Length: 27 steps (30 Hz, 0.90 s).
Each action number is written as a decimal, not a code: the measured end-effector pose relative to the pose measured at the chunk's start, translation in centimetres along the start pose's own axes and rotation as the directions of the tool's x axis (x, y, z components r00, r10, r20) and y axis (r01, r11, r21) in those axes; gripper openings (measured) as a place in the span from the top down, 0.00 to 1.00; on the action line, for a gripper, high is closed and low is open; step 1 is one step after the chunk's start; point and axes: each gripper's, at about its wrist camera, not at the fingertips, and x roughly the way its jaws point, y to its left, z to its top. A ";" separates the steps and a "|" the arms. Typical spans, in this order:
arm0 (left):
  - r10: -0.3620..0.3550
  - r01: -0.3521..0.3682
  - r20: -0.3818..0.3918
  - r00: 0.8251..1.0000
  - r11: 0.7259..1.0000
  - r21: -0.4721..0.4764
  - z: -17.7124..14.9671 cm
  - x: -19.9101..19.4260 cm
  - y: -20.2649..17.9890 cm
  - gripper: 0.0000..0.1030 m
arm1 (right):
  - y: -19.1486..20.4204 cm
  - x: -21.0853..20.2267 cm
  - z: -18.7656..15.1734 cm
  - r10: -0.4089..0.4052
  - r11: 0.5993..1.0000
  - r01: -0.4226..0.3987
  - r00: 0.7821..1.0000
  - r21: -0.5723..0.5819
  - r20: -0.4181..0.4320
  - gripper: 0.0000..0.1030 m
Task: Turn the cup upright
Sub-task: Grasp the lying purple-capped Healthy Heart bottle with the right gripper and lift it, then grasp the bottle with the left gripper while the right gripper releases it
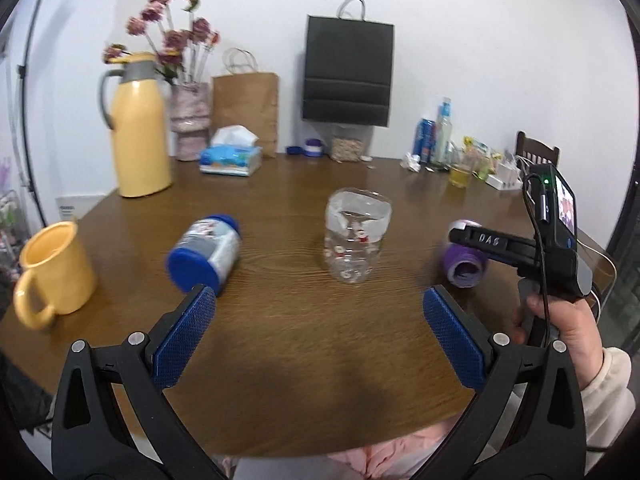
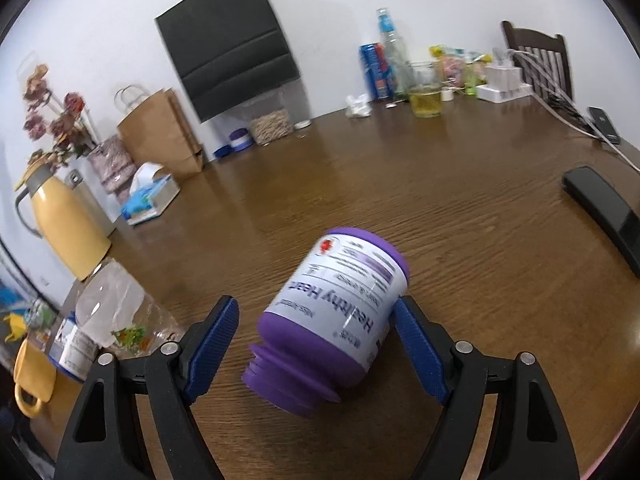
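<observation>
the purple plastic jar with a white label point(image 2: 334, 322) lies on its side on the brown wooden table point(image 2: 460, 208), between the right gripper's point(image 2: 316, 334) wide-spread jaws. the left gripper point(image 1: 319, 322) is spread wide over bare table too.

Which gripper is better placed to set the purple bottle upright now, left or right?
Right. The right gripper is open with the purple bottle lying between its fingers. The left gripper, also open, hovers over bare table away from it.
</observation>
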 end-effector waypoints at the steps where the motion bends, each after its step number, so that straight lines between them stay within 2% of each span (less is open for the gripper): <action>1: -0.014 0.014 -0.013 1.000 1.000 0.004 0.1 0.8 -0.2 0.00 | 0.1 0.0 -0.1 0.014 0.999 -0.014 1.000 -0.034 0.000 0.33; 5: -0.063 0.063 -0.056 0.996 0.998 -0.002 0.3 3.2 -1.1 0.00 | 0.2 -0.6 -0.8 0.098 0.989 -0.100 0.995 -0.107 -0.025 0.37; 7: -0.084 0.084 -0.068 0.994 0.996 -0.001 0.6 4.1 -1.6 0.00 | 1.5 -1.2 -1.8 0.136 0.969 -0.144 0.989 -0.199 -0.054 0.37; 9: -0.089 0.090 -0.081 0.993 0.996 0.016 0.8 4.9 -2.1 0.00 | 3.3 -2.3 -3.4 0.206 0.922 -0.225 0.974 -0.313 -0.094 0.37; 10: -0.091 0.093 -0.083 0.992 0.995 0.026 0.9 5.2 -2.3 0.00 | 4.3 -3.1 -4.6 0.250 0.886 -0.270 0.963 -0.377 -0.104 0.37; 13: -0.107 0.111 -0.088 0.990 0.993 0.048 1.3 6.3 -2.6 0.01 | 6.5 -4.1 -6.7 0.294 0.819 -0.307 0.950 -0.485 -0.105 0.37; 15: -0.124 0.129 -0.084 0.989 0.990 0.057 1.7 6.9 -2.7 0.10 | 7.0 -3.9 -6.9 0.345 0.792 -0.367 0.928 -0.488 -0.138 0.37; 17: -0.103 0.110 -0.087 0.991 0.991 0.076 1.9 7.5 -2.9 0.17 | 7.3 -3.7 -7.1 0.395 0.762 -0.423 0.903 -0.490 -0.165 0.37; 18: -0.097 0.105 -0.098 0.990 0.991 0.082 2.0 8.0 -3.0 0.23 | 7.5 -3.8 -7.3 0.410 0.745 -0.439 0.895 -0.502 -0.176 0.37; 20: -0.114 0.126 -0.138 0.984 0.989 0.082 2.0 8.8 -2.9 0.30 | 8.1 -4.0 -7.7 0.443 0.695 -0.478 0.873 -0.536 -0.204 0.37; 22: -0.119 0.135 -0.178 0.977 0.988 0.080 1.7 9.7 -2.9 0.32 | 8.6 -4.1 -8.3 0.475 0.650 -0.518 0.848 -0.556 -0.235 0.37; 23: -0.110 0.127 -0.193 0.975 0.989 0.076 1.5 10.1 -2.8 0.42 | 8.9 -4.2 -8.5 0.474 0.643 -0.514 0.849 -0.567 -0.233 0.37; 25: -0.117 0.128 -0.187 0.975 0.991 0.048 1.2 10.3 -2.3 0.44 | 8.9 -4.3 -8.7 0.461 0.644 -0.498 0.858 -0.581 -0.225 0.36; 26: -0.112 0.122 -0.180 0.977 0.992 0.045 1.1 10.1 -2.2 0.45 | 8.7 -4.3 -8.6 0.441 0.658 -0.475 0.872 -0.584 -0.212 0.34; 27: -0.092 0.102 -0.166 0.982 0.994 0.049 1.1 9.9 -2.0 0.45 | 8.3 -4.3 -8.6 0.410 0.680 -0.438 0.892 -0.587 -0.191 0.27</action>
